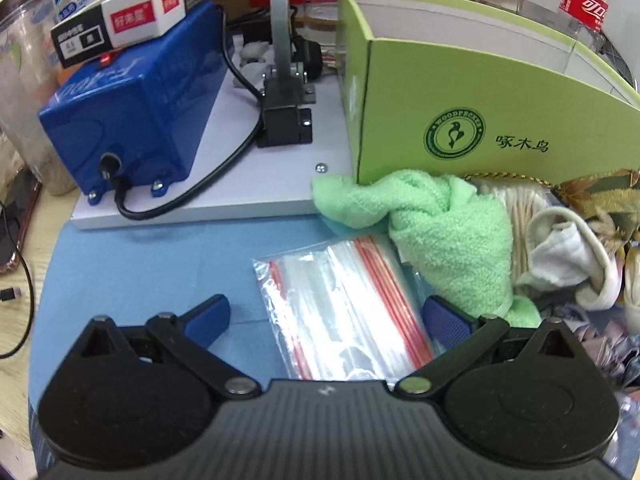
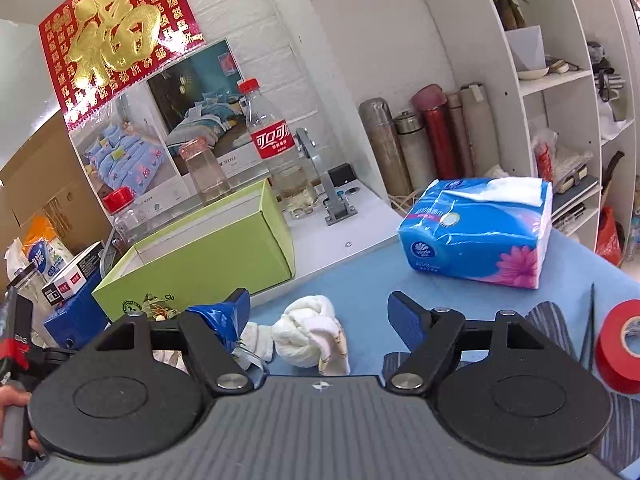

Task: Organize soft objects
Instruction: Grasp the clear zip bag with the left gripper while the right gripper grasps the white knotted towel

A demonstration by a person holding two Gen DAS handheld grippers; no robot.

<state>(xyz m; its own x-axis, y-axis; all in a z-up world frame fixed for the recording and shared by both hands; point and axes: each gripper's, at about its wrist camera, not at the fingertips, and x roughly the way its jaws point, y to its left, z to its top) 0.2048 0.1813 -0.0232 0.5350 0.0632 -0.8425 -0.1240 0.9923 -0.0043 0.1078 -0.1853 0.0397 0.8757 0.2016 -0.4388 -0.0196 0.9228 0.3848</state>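
Observation:
In the left wrist view my left gripper is open and empty, low over a stack of clear zip bags on the blue mat. A crumpled green towel lies just right of it, against the open green box. A white sock and patterned cloths lie further right. In the right wrist view my right gripper is open and empty, above a knotted white cloth. The green box also shows in the right wrist view to the left.
A blue machine with a black cable stands on a white board left of the box. A blue tissue pack sits at the right on the mat. A red tape roll lies at the far right. A cola bottle and jars stand behind the box.

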